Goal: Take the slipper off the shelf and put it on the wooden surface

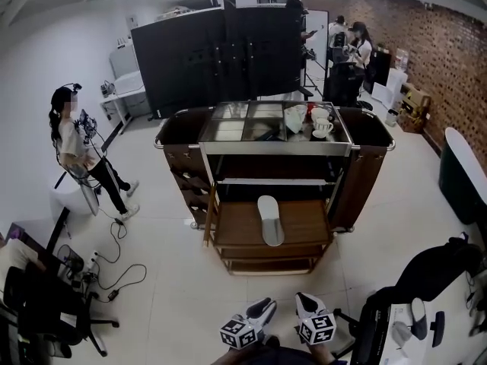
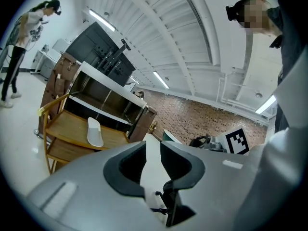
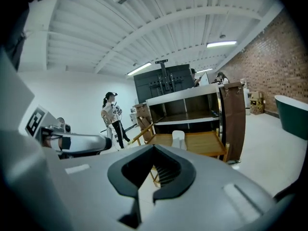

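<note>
Slipper (image 1: 270, 220): white, lying flat on the wooden surface (image 1: 236, 234), which is the low platform at the front of the cart (image 1: 365, 166). It sits about mid-width on the surface, long axis running away from me, and nothing is touching it. The shelf (image 1: 266, 181) above and behind it shows only as a dark opening, and I cannot make out any contents there. Left claw (image 2: 153, 146): jaws a little apart, pale floor visible through the gap, nothing between the pads. Right claw (image 3: 154, 148): jaws brought fully together, tips meeting, nothing caught in them. In the head view both claws sit side by side at the bottom edge, marker cubes toward me, well apart from the cart with bare floor between us. Both point toward the cart, and each claw's own view shows the slipper in the distance on the wood. The cart's top tray (image 1: 228, 131) carries a white cup (image 1: 323, 128) and some other items I cannot identify. A tall black panel (image 1: 213, 52) stands behind the cart. A person (image 1: 76, 147) stands off to the left by the wall, well clear of the cart
</note>
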